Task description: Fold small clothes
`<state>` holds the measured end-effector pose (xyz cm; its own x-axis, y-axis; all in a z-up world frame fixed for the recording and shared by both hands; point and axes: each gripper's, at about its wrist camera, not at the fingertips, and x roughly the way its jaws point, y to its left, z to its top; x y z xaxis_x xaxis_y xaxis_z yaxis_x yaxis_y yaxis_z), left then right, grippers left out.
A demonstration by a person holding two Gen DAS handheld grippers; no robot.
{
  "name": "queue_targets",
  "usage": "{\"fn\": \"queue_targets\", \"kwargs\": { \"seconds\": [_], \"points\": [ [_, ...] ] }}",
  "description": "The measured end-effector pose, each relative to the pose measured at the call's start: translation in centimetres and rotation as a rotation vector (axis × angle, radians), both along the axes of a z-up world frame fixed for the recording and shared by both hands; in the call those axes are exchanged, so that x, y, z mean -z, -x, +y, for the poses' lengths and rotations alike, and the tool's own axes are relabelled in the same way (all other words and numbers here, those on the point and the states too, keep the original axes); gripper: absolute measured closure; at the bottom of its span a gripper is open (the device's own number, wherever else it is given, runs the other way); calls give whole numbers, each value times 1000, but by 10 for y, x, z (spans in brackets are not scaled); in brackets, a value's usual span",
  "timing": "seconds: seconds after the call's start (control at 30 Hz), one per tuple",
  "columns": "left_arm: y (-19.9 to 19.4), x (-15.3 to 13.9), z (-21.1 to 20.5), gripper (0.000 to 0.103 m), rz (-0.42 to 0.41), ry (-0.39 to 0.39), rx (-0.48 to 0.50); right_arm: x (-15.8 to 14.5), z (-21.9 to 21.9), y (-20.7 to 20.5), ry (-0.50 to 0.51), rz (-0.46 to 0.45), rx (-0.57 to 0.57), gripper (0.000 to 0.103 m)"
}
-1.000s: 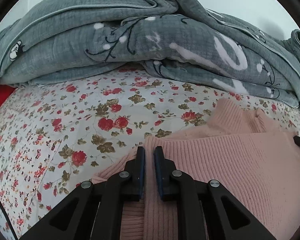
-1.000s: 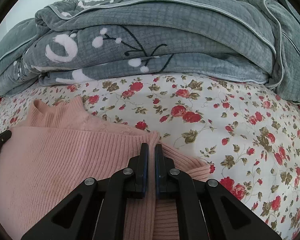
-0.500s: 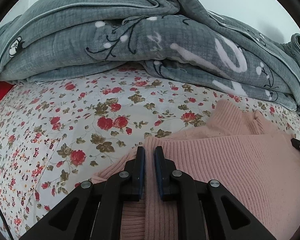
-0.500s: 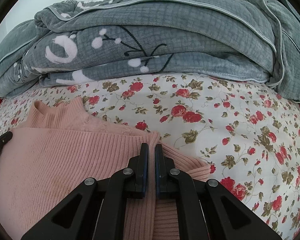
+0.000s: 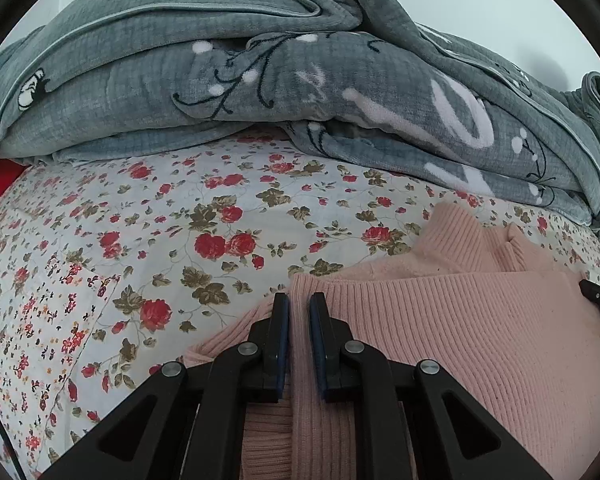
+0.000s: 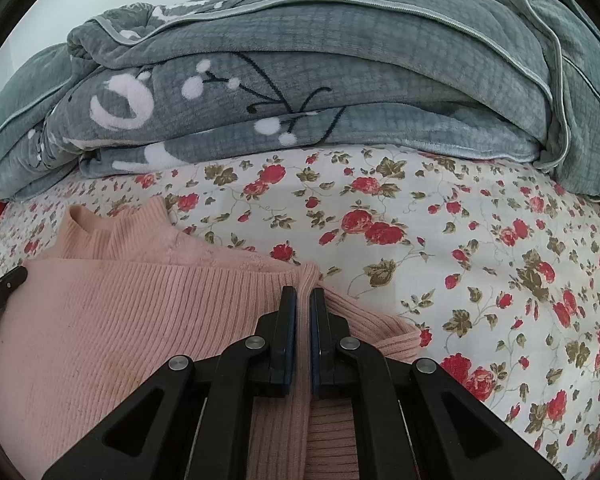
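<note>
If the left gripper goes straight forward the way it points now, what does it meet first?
The left gripper, shut on the pink sweater, would likely cross the flowered bedsheet first, then meet the folded grey blanket behind it. Depth is unclear in the fisheye view.

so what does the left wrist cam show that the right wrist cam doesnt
Only the left wrist view shows the sheet stretching off to the left of the sweater, and the sweater's left corner pinched by the left gripper.

Only the right wrist view shows the sheet to the right of the sweater, and the right corner pinched by the right gripper.

Both show the pink sweater with its collar toward the grey blanket, the floral sheet, a red patch at the left edge, and the other gripper's tip at the frame edge.
</note>
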<state>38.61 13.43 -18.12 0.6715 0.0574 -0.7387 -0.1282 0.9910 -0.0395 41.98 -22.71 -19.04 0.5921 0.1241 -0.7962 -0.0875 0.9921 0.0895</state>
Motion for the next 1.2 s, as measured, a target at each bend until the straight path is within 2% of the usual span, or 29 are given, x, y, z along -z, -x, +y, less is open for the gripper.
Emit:
{"fn": "queue_targets", "kwargs": {
  "seconds": [0.37,0.6,0.77,0.87,0.9,0.97,1.07,1.17,1.2],
  "points": [
    [0,2,3,88,2,29,1,0,0,0,-2,-1,-1,97],
    [-1,3,6,88,4,57,6,-2,2,1,6,-11,-5,92],
    [0,3,6,87,6,71,7,-3,-3,3,-31,-11,0,89],
    [0,3,8,86,4,87,8,-7,-15,6,-86,-28,24,75],
    [0,3,8,86,4,95,8,-10,-23,9,-117,-46,49,66],
    [1,3,9,85,4,108,10,-14,-38,13,-176,-71,89,61],
    [2,2,8,75,5,123,27,-18,-53,18,-220,-73,120,59],
    [8,-3,3,53,-5,129,55,-24,-64,29,-282,-65,103,54],
    [11,-7,1,32,-8,112,55,-27,-68,35,-299,-70,101,46]
  ]
}}
